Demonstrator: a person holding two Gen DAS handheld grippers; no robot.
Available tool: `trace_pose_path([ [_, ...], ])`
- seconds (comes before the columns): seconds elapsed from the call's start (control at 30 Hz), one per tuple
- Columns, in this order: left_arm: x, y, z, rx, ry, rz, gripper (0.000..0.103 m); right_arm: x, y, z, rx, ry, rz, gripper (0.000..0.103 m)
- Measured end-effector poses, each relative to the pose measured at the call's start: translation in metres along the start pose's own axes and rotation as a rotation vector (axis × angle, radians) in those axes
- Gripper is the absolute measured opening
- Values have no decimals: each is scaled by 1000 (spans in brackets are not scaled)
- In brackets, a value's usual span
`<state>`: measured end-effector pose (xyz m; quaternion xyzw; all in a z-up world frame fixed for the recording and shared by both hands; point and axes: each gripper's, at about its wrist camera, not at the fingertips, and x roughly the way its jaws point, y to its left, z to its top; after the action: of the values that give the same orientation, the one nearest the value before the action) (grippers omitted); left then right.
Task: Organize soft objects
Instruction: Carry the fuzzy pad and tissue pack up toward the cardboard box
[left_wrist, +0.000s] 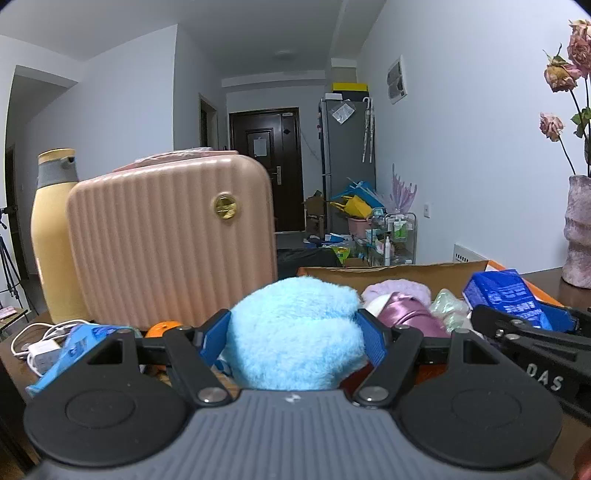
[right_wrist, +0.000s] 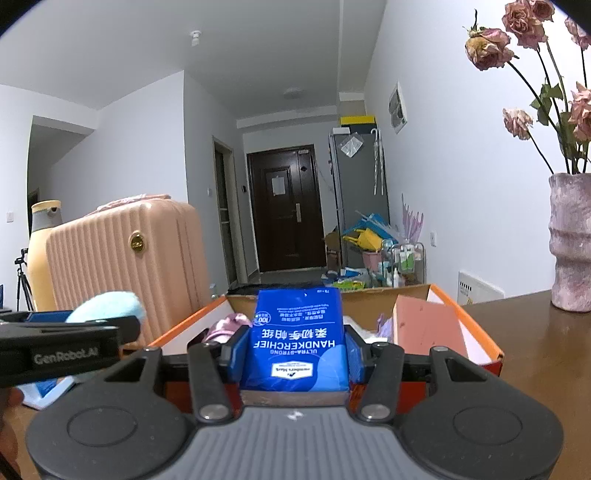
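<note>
My left gripper (left_wrist: 293, 338) is shut on a fluffy light-blue plush ball (left_wrist: 295, 336), held above the table's left part, just short of the cardboard box (left_wrist: 391, 271). My right gripper (right_wrist: 295, 350) is shut on a blue pack of paper handkerchiefs (right_wrist: 299, 339), held over the front of the orange-edged cardboard box (right_wrist: 465, 325). Inside the box lie a purple satin item (left_wrist: 406, 314), a pale pink fluffy piece (left_wrist: 395, 290) and a mint fluffy piece (left_wrist: 447, 304). The right gripper with its blue pack (left_wrist: 506, 299) shows at the right of the left wrist view.
A pink ribbed suitcase (left_wrist: 170, 240) and a yellow bottle (left_wrist: 51, 236) stand at the left. A charger with white cable (left_wrist: 40, 345), a blue packet (left_wrist: 70, 354) and an orange object (left_wrist: 164, 328) lie on the wooden table. A vase of dried roses (right_wrist: 570, 240) stands at the right.
</note>
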<state>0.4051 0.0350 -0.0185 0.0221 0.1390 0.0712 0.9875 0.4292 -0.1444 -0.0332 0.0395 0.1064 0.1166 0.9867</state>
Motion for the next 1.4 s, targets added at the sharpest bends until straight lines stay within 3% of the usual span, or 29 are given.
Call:
trace_pose_path([
  [0.53,37,-45,19,-54,-17,35,74,34,-27,11,-31,-79,-46,51],
  [1.4,115,-82,32,-113,-32,184,74,96,-55,18,-66,-63,-122,51],
])
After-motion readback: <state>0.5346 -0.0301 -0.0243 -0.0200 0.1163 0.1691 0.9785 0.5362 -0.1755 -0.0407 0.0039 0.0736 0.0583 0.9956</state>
